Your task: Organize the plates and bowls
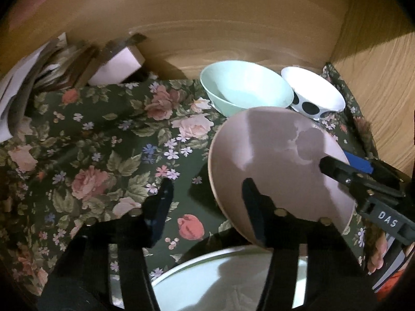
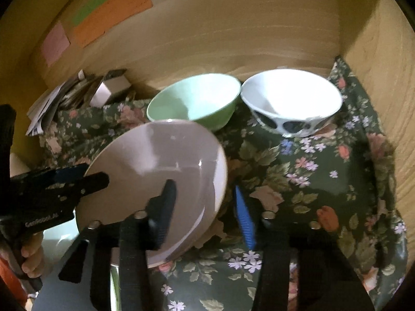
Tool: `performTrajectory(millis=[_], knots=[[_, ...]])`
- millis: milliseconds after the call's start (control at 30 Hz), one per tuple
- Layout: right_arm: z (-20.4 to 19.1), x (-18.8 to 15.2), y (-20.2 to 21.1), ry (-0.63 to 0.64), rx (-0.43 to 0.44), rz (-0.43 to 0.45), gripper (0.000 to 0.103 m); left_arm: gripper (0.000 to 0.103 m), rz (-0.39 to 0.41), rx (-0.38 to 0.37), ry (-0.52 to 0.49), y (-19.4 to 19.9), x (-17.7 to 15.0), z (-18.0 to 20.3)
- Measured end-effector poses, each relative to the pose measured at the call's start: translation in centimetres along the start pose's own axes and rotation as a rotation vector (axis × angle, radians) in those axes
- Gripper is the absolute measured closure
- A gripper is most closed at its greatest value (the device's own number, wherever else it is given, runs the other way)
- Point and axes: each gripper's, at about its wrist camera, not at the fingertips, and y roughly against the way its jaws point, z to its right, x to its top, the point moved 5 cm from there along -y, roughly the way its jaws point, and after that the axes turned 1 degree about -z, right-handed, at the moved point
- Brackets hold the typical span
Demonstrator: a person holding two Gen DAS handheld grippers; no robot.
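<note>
A pink bowl (image 1: 275, 150) (image 2: 155, 155) is tilted above the floral cloth. My right gripper (image 2: 205, 207) (image 1: 339, 163) is shut on its rim, black finger inside and blue pad (image 2: 243, 217) outside. My left gripper (image 1: 206, 207) (image 2: 85, 176) is open and straddles the opposite rim, with cloth showing between its outer finger and the bowl. Behind stand a mint green bowl (image 1: 246, 88) (image 2: 194, 98) and a white bowl with black spots (image 1: 313, 93) (image 2: 290, 101), side by side and upright. A pale green plate (image 1: 207, 280) lies below the pink bowl.
The dark floral cloth (image 1: 103, 155) (image 2: 324, 181) covers the shelf floor. Wooden walls close the back (image 1: 207, 26) and right (image 2: 389, 77). Papers and a small box (image 1: 77, 64) (image 2: 77, 90) lean at the back left. A person's hand (image 2: 31, 256) holds the left gripper.
</note>
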Motion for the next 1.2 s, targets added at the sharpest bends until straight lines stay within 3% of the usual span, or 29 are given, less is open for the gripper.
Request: performTrajectory(millis=[267,400,867,1200], knots=[[0.3,-0.6,-1.4,-0.014,0.024,-0.045,0.079,0.071,-0.036,-0.044,-0.012,-1.4,-0.3,0.8],[0.2,-0.6,-1.5,-0.013,0.022,-0.044,0.081,0.081,-0.040,-0.063,-0.032,-1.7,-0.3,1.4],[-0.4,0.0,-0.2,-0.009,0.013,-0.020,0.083,0.082,-0.015,-0.066,-0.025,-0.9,-0.5,1.5],[-2.6,1.1,2.6,0.027,0.025,0.043,0.083,0.082,0.077,-0.066,0.004,2.8,-0.4,0.5]])
